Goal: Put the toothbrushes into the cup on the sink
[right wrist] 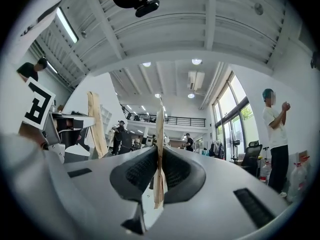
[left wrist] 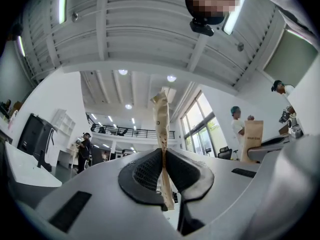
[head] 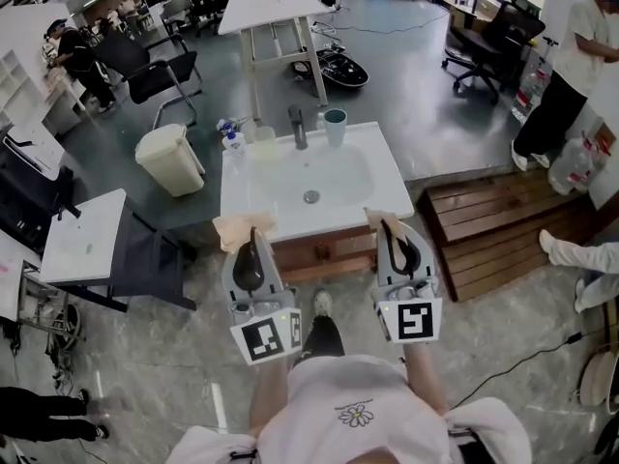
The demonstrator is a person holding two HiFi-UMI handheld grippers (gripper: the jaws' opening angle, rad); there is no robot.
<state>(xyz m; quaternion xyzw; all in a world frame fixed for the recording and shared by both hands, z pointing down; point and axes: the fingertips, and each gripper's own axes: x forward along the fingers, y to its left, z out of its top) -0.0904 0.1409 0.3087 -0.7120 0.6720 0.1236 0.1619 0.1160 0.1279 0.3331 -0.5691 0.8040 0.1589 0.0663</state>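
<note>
The left gripper (left wrist: 163, 156) is pinching the left toothbrush (left wrist: 161, 119), a flat tan strip, between narrow jaws. The right gripper (right wrist: 159, 156) is pinching the right toothbrush (right wrist: 159, 129) the same way. Both are hovering at the near edge of the sink (head: 290, 222). The cup (head: 335, 127) is standing at the far edge, right of the tap (head: 298, 126).

Doing this well probably means reaching across, tipping each brush end-down over the cup's mouth, and releasing one at a time.

Only the head view is showing cup and sink. The gripper views are facing the ceiling (left wrist: 125, 29), showing just the grips.
</note>
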